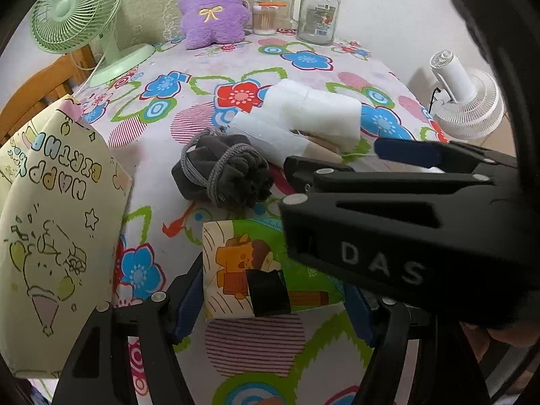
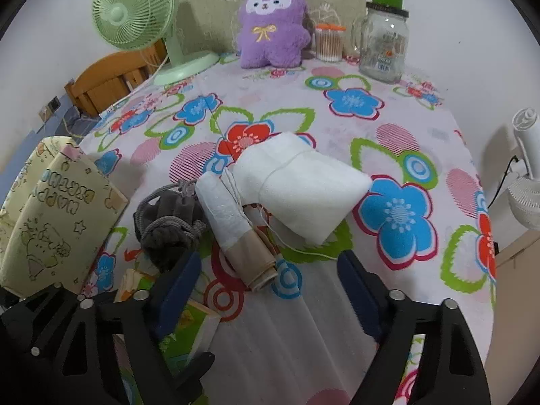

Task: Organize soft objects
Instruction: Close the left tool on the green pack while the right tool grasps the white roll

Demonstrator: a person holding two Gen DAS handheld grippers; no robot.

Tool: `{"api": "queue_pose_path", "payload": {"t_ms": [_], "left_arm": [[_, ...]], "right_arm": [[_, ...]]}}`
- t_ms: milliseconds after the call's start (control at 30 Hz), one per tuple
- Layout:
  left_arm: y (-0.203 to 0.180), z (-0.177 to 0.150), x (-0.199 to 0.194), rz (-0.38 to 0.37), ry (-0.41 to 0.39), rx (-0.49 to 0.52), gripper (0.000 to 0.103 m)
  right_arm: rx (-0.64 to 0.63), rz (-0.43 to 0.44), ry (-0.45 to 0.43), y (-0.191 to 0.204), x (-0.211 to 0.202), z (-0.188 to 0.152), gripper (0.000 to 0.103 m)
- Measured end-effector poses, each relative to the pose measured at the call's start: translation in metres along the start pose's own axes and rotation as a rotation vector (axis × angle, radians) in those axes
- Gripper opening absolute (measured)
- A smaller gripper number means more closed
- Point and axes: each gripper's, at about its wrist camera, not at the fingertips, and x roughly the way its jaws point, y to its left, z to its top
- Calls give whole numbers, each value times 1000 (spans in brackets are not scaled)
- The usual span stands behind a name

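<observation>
Two hand-held grippers above a counter [image 2: 438,128] covered in a flower-print cloth. The left gripper [image 1: 273,307] is closed on a small printed tissue pack [image 1: 266,263]: in the left wrist view both blue pads meet the sides of the pack. Whether the pack is lifted or resting on the cloth cannot be told. The right gripper [image 2: 266,280] stands spread and empty, pointing down at the cloth just short of a paper-wrapped roll [image 2: 236,226].

The soft things lie bunched mid-counter: a grey drawstring pouch [image 2: 168,229] touches the roll on its left, and a folded white cloth [image 2: 303,189], tied with thin white thread, lies just beyond the roll. A loose end of that thread trails over the cloth toward the right gripper. A "Happy Birthday" gift bag [image 2: 60,222] stands at the left edge, likely the place for the items. A purple plush [image 2: 270,27] sits at the far edge near a glass jar [image 2: 384,47].

Likely faults from here:
- The two grippers sit close, the right crossing in front of the left in the left wrist view; a move by either may knock the other and loosen the tissue pack.
- Closing on the roll may snag the trailing thread and drag the white cloth.
- The roll, being round, may roll away from a one-sided push.
- The pouch cord may catch on a finger.
</observation>
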Motion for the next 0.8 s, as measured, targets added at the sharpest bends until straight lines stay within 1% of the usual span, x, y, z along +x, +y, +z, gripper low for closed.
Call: {"api": "queue_pose_path", "payload": {"t_ms": [33, 100, 233, 433, 467, 533, 700, 800], "left_arm": [[1, 1, 1, 0, 0, -1, 75], [2, 2, 2, 1, 1, -1, 75], [3, 3, 2, 1, 0, -2, 75], [4, 4, 3, -1, 0, -4, 75], [4, 4, 2, -2, 0, -5, 75], [4, 4, 2, 1, 1, -6, 75], [8, 5, 0, 2, -1, -11, 75], [7, 4, -3, 2, -7, -13, 75]], "right_arm": [[1, 1, 7, 0, 3, 1, 79], [6, 0, 26, -1, 10, 2, 72], [-11, -15, 26, 2, 15, 5, 67], [-46, -73, 22, 4, 18, 9, 48], [-46, -67, 20, 3, 18, 10, 42], [-42, -55, 21, 3, 18, 10, 39], [-38, -61, 16, 5, 16, 10, 30], [-32, -63, 7, 5, 12, 9, 27]]}}
